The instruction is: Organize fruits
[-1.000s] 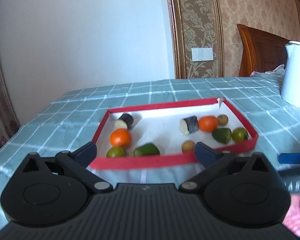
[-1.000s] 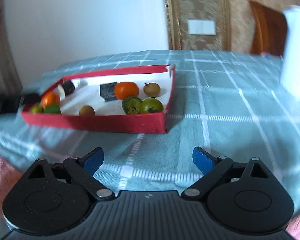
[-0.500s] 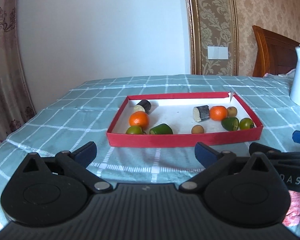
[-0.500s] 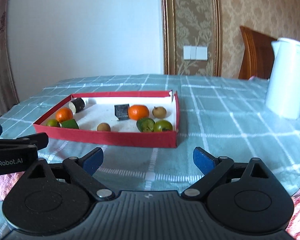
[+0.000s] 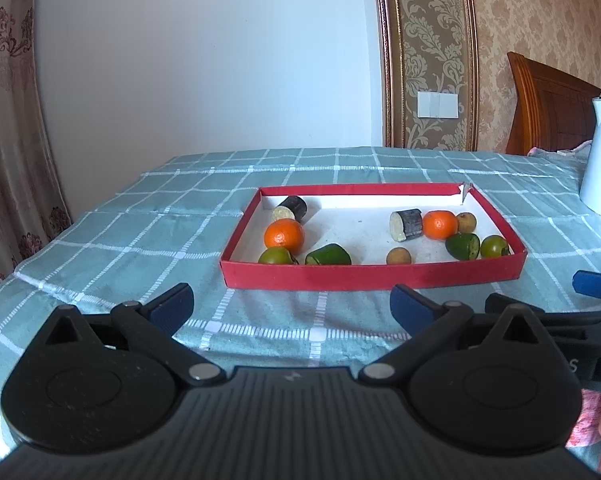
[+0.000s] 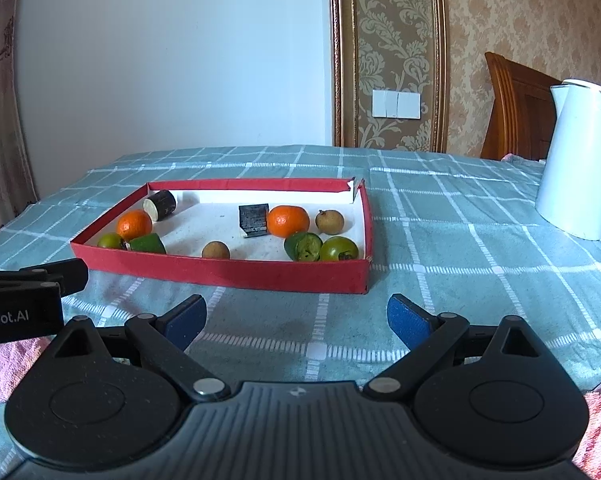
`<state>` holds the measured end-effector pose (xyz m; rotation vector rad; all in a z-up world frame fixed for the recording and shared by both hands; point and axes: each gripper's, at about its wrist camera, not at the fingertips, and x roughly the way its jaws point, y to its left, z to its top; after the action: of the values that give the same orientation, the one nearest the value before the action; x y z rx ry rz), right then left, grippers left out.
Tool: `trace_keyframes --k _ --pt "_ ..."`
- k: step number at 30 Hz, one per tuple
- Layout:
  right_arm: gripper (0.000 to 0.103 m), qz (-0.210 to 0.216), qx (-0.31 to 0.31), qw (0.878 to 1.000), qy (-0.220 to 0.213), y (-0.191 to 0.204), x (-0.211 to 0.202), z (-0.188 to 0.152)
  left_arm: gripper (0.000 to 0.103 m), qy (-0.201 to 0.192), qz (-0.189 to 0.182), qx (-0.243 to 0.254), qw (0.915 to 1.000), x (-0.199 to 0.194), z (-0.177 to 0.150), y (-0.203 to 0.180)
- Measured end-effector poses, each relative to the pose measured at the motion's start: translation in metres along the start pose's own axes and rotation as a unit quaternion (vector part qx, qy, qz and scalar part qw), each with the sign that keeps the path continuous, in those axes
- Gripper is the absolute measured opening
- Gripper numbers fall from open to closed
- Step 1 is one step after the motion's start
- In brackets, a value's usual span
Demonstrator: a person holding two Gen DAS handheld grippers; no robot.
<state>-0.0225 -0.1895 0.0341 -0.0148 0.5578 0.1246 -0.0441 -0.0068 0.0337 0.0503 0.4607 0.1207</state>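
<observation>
A shallow red tray [image 5: 372, 276] with a white floor lies on the checked teal cloth of the bench [image 5: 140, 232], its long axis running left to right across both views. The fruits sit in two clusters inside it. At the left end are an orange [image 5: 284, 234], a green round fruit [image 5: 277, 256], a cut green piece [image 5: 327, 255] lying on its side, and a dark cylinder piece [image 5: 290, 209] with its pale cut face turned toward the camera. At the right end are a second dark cylinder piece [image 5: 406, 225], its axis roughly along the tray, touching another orange [image 5: 440, 225], plus a cut green piece [image 6: 302, 246] with its open face forward, a green fruit [image 6: 339, 249] and a brown fruit [image 6: 329, 221]. One small brown fruit [image 6: 215, 250] sits alone near the front wall. A white kettle [image 6: 578, 160] stands well to the right. The left tool [image 5: 290, 300] and right tool [image 6: 296, 314] are both spread wide and empty, short of the tray.
</observation>
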Motion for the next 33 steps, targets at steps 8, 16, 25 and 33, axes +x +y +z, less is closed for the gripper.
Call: trace_keyframes --k 8,16,25,33 --pt "0.098 -0.001 -0.006 1.0 0.005 0.003 0.005 -0.002 0.103 -0.004 0.002 0.008 1.0 0.0 -0.001 -0.003" --pt "0.098 -0.001 -0.006 1.0 0.012 0.003 0.009 -0.004 0.103 0.006 -0.009 0.01 0.9999 0.001 -0.001 -0.004" --pt "0.098 -0.002 -0.013 1.0 0.01 0.007 0.01 -0.003 0.103 0.012 -0.011 -0.005 0.9999 0.003 0.0 0.0" --pt "0.098 -0.006 -0.023 1.0 0.009 0.011 0.011 -0.002 0.103 0.017 -0.015 -0.004 0.9997 0.007 -0.001 0.002"
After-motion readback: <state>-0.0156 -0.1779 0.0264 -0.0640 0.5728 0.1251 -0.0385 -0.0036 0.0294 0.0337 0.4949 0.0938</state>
